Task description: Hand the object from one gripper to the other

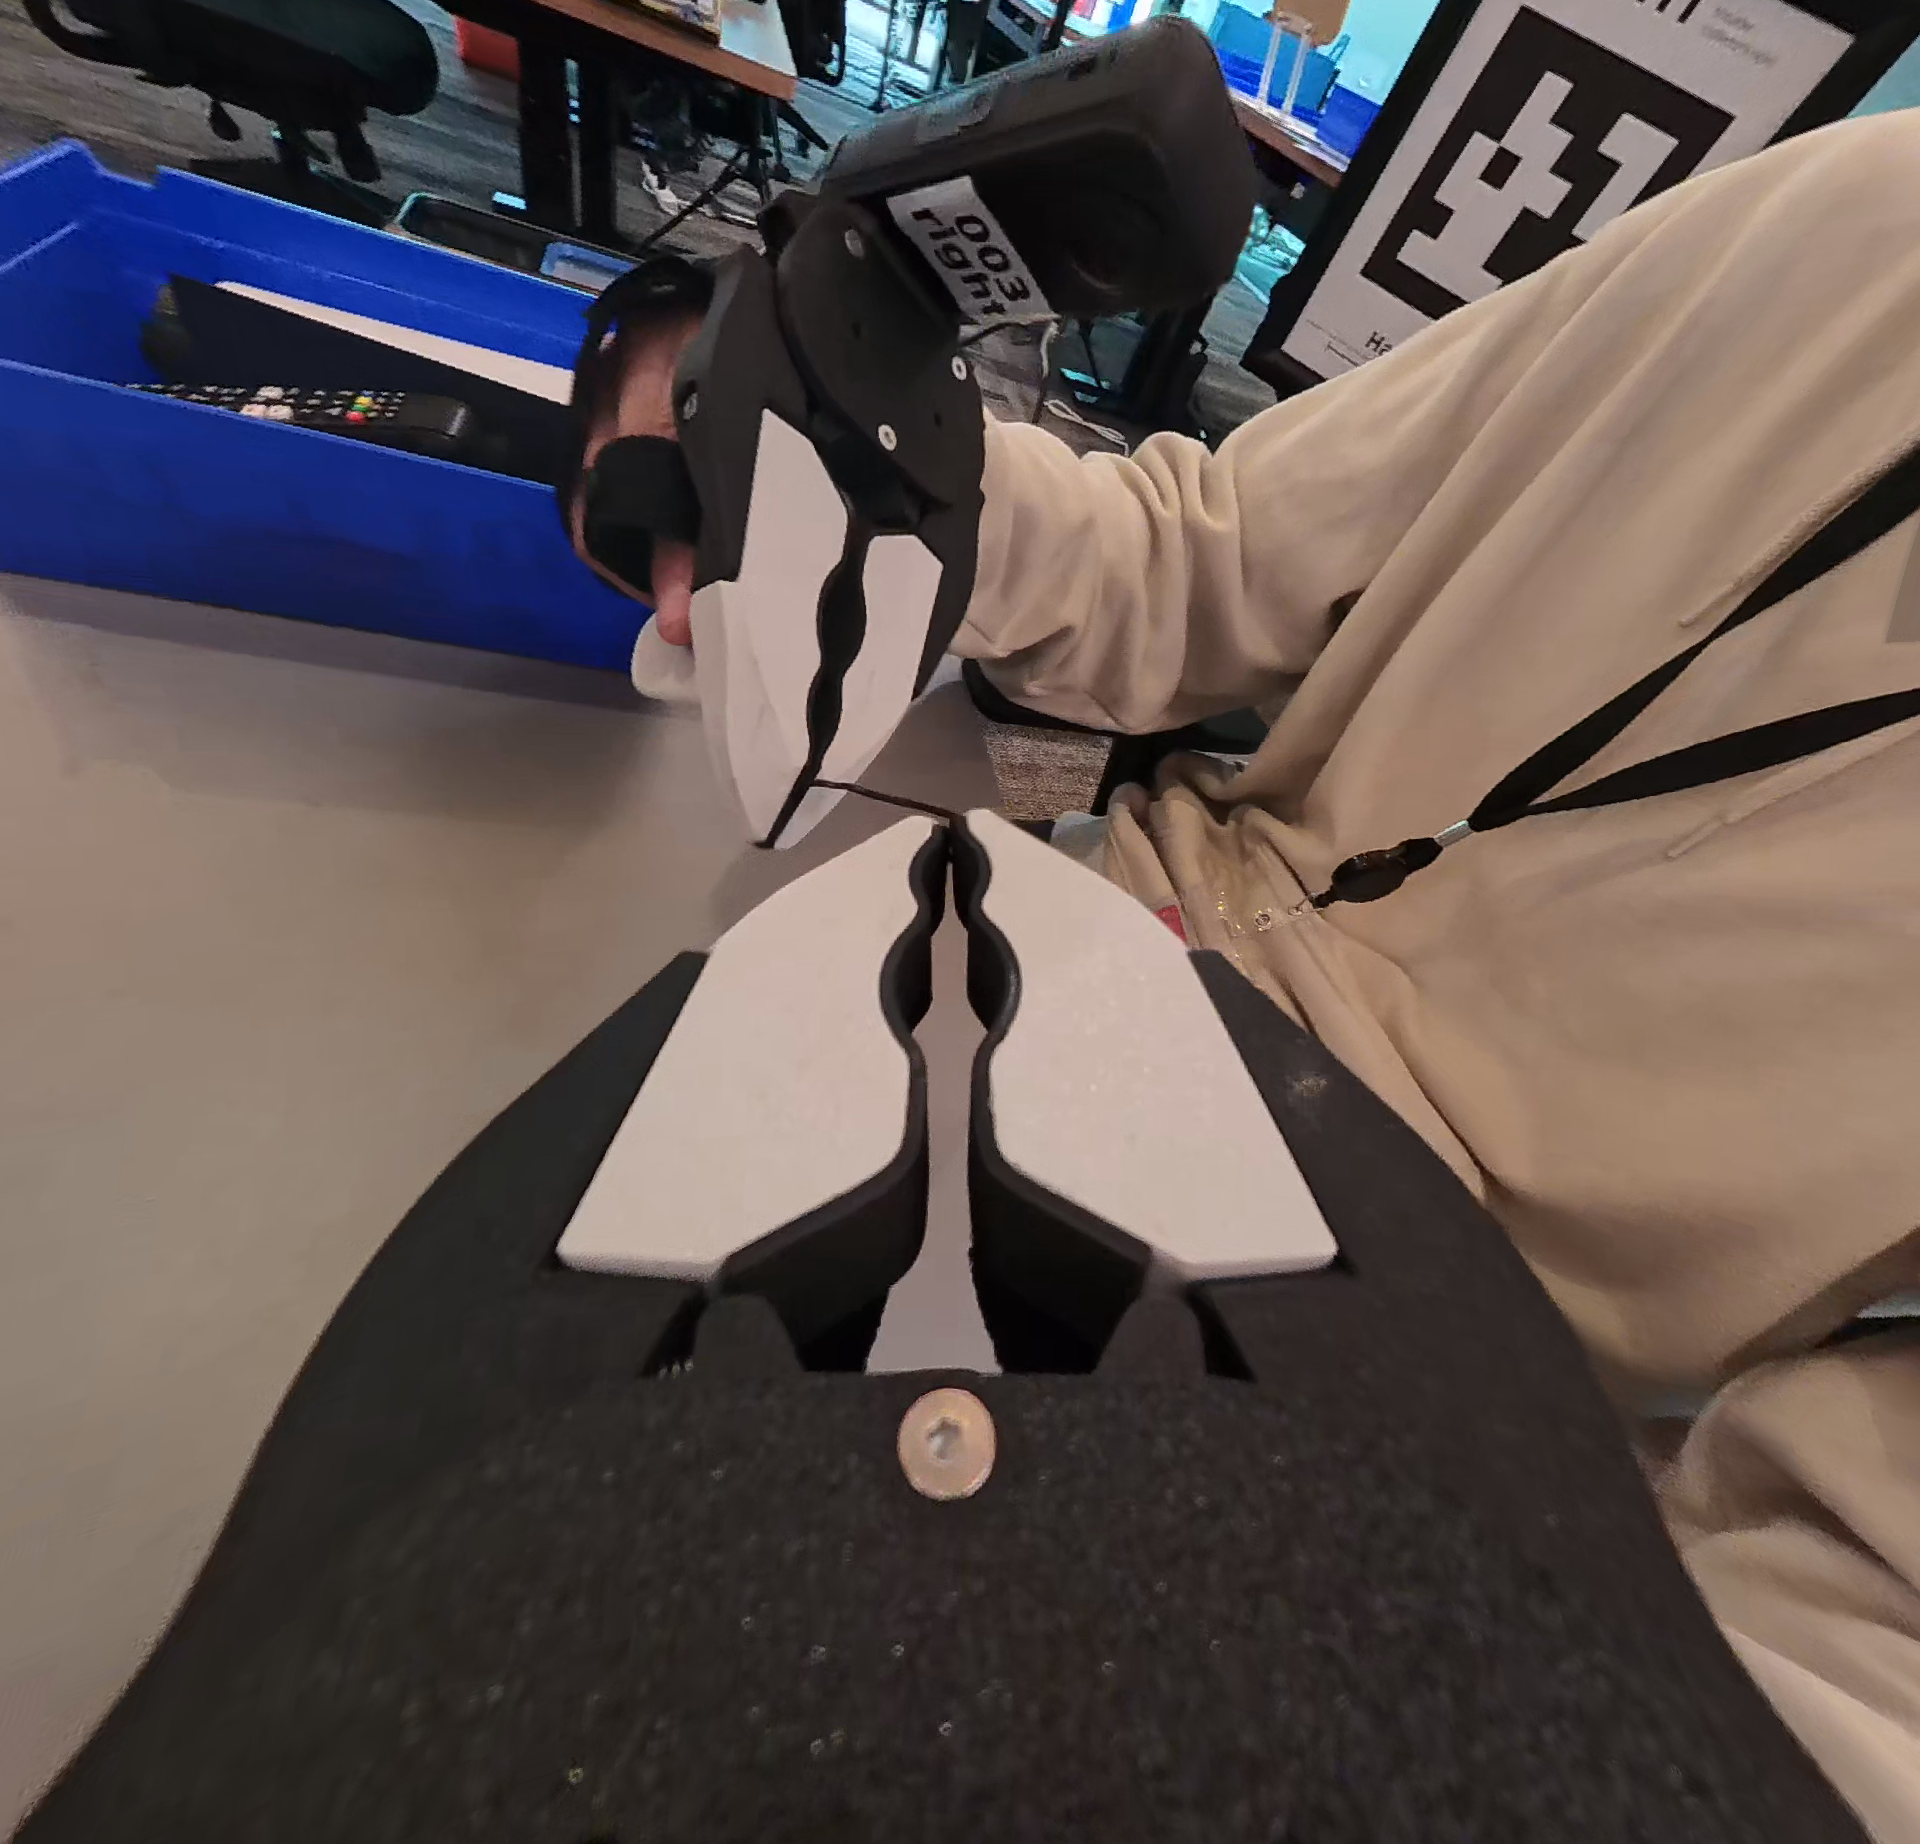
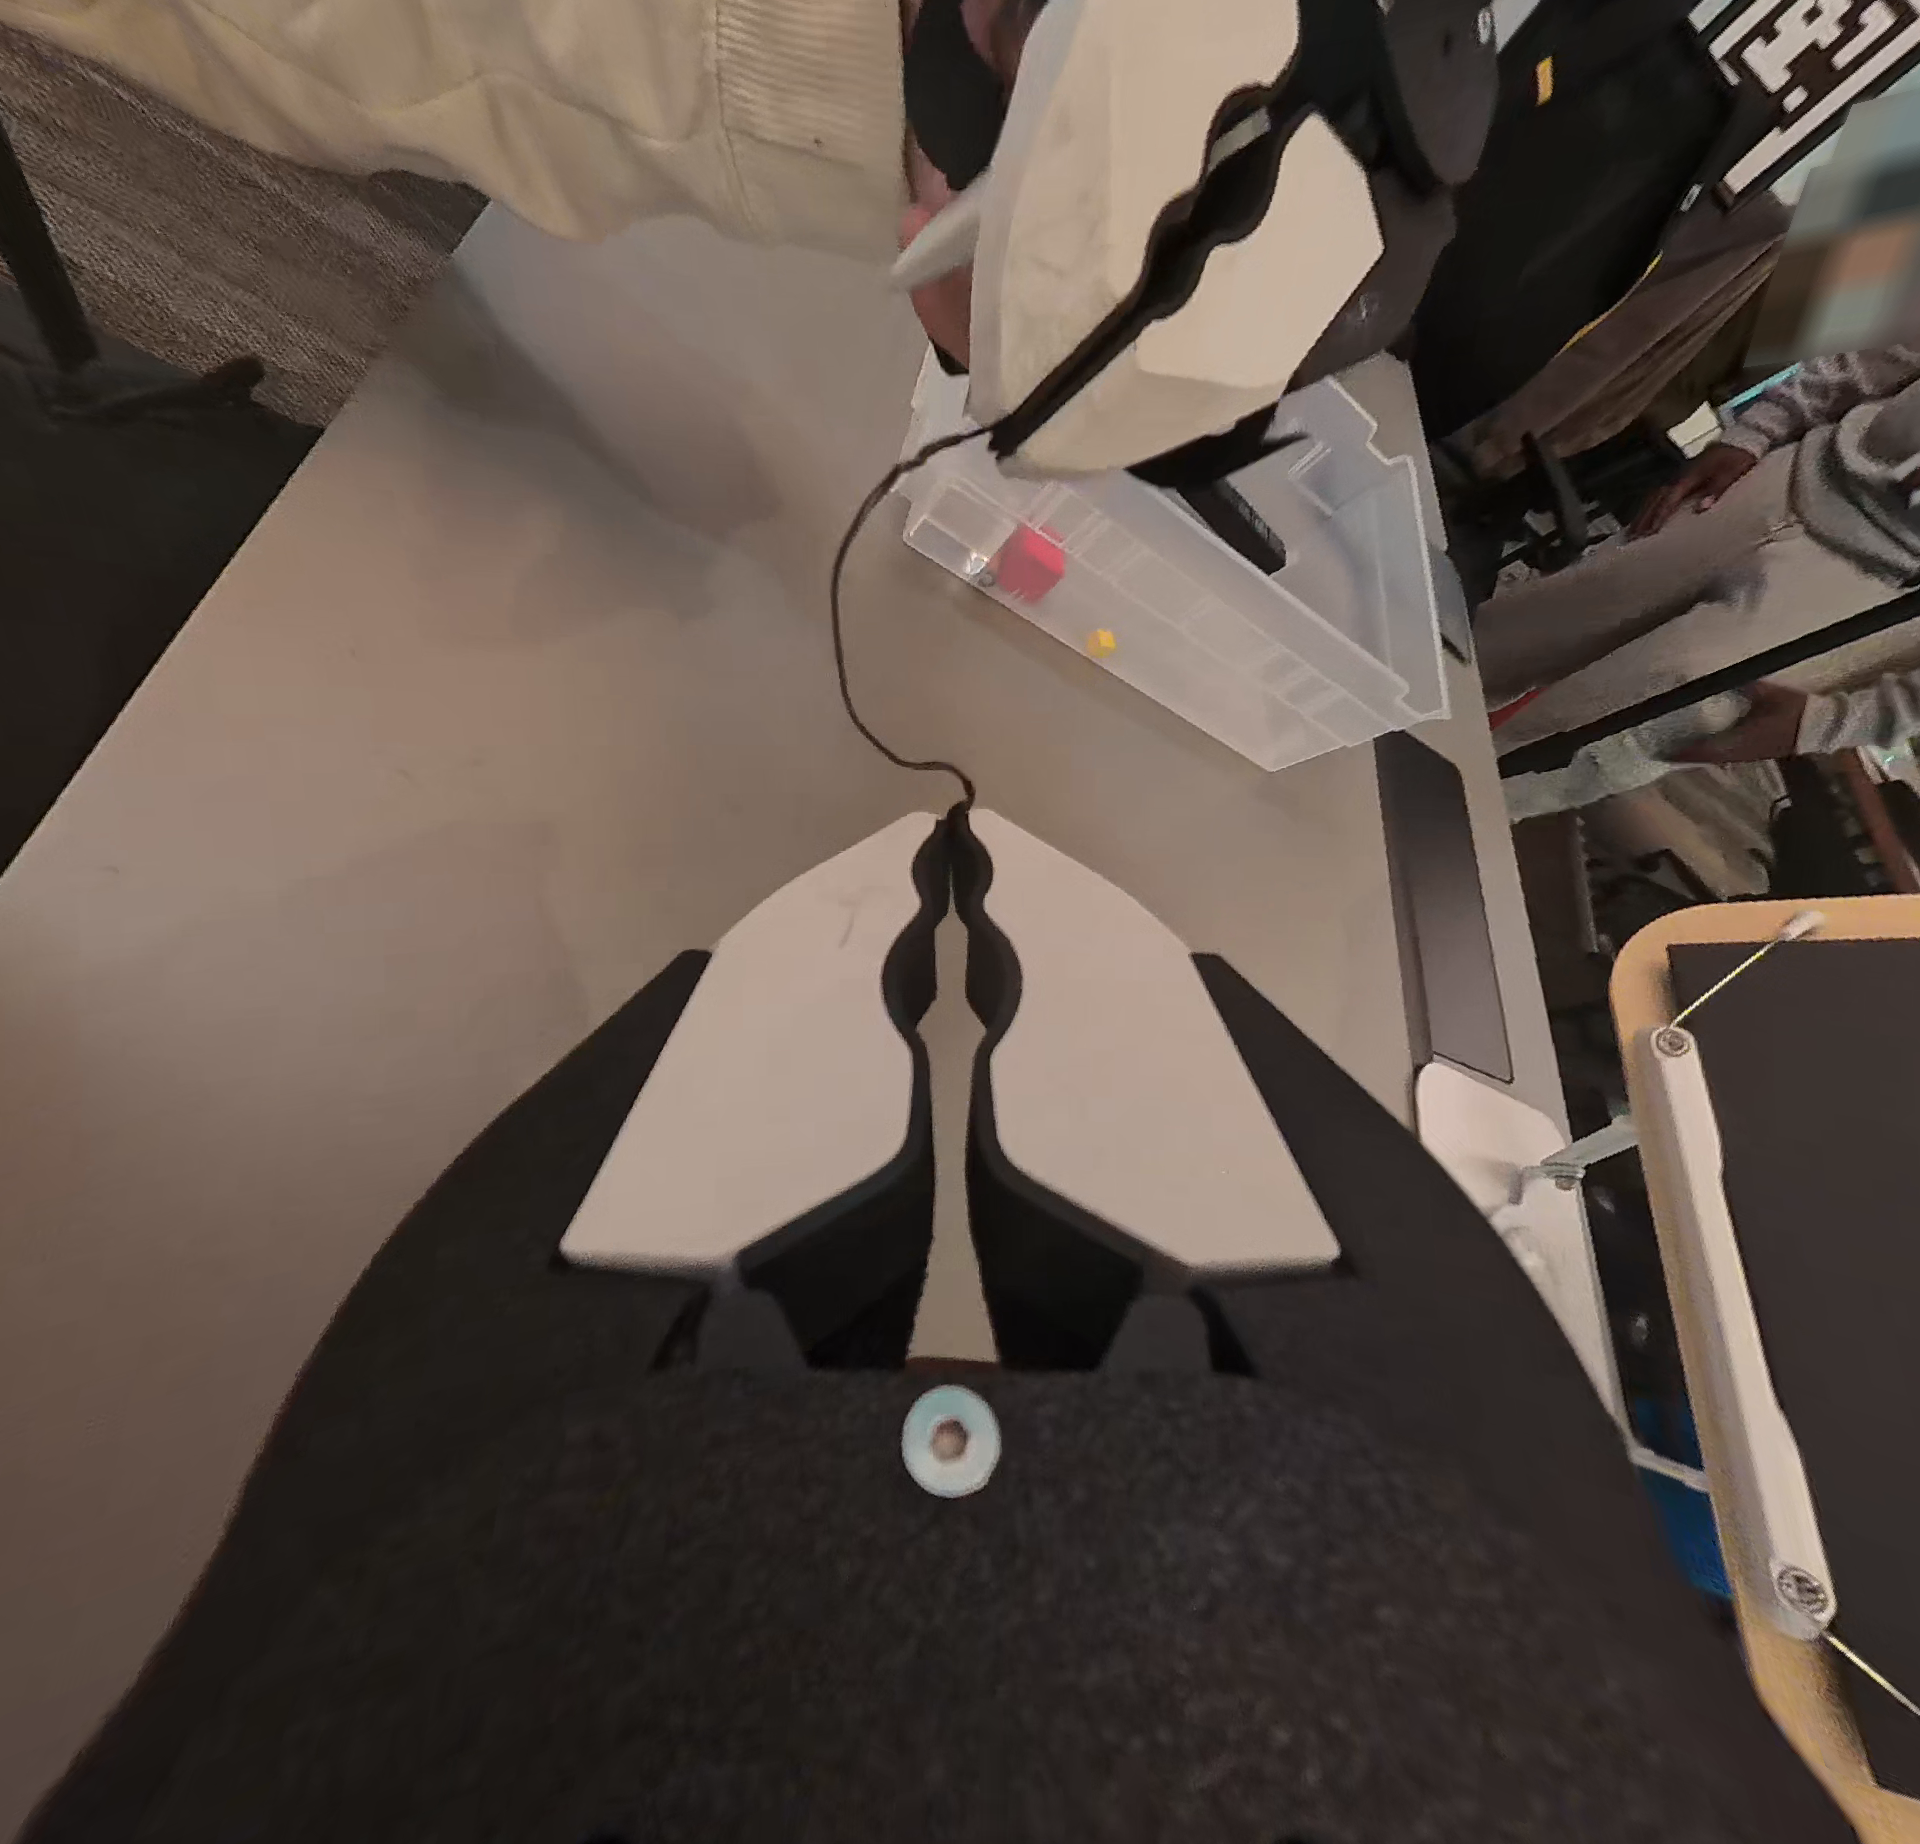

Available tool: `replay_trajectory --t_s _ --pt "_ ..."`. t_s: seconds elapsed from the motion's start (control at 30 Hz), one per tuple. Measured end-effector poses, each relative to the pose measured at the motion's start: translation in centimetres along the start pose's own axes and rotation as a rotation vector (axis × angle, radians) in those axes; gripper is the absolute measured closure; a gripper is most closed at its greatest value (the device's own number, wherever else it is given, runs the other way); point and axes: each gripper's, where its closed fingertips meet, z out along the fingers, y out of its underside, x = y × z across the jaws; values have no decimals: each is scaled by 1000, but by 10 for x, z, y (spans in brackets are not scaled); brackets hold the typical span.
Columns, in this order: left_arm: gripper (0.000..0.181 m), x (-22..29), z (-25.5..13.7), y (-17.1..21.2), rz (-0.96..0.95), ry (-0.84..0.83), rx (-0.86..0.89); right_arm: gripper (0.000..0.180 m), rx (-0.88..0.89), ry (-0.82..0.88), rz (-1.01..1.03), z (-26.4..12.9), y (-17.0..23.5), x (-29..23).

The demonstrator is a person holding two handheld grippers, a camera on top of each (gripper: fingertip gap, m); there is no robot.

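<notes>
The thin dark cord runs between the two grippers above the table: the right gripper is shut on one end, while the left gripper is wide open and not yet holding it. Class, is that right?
Not quite. The left gripper is not open: the right wrist view shows it shut on the thin dark cord, as is the right gripper. Both hold it above the table.

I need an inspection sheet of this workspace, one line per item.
Surface: pale table, mostly bare.
Job's things: thin dark string, slack, running between both grippers' tips.
Clutter: blue bin holding a remote; clear tray with a red block.
Grippers: left gripper and right gripper both shut on the string.
Cables: nothing seen on the table.
Surroundings: office chair, desks, marker board.
</notes>
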Motion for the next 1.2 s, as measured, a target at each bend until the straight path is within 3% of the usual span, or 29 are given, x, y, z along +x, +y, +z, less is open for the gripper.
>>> replay_trajectory --t_s 0.13,0.37,0.47,0.63,0.93,1.07,1.2 --pt "180 -7 -5 -4 -6 -42 31 180 -38 -16 48 0 6 0" --pt "154 -39 -26 -12 4 -285 55 180 -126 -21 233 -7 30 12" --pt "151 -47 -32 -8 52 -426 -31 180 -211 -26 368 -12 49 18" --pt "150 -45 -7 -5 256 -549 -209 180 -204 -204 555 -16 48 0" --pt "152 -50 27 26 332 -548 -439 180 -208 -361 571 -13 41 -27" --pt "179 -47 27 28 340 -517 -425 179 -206 -378 572 -12 40 -29" --pt "181 -47 25 30 313 -491 -408 180 -169 -380 576 -12 37 -27"
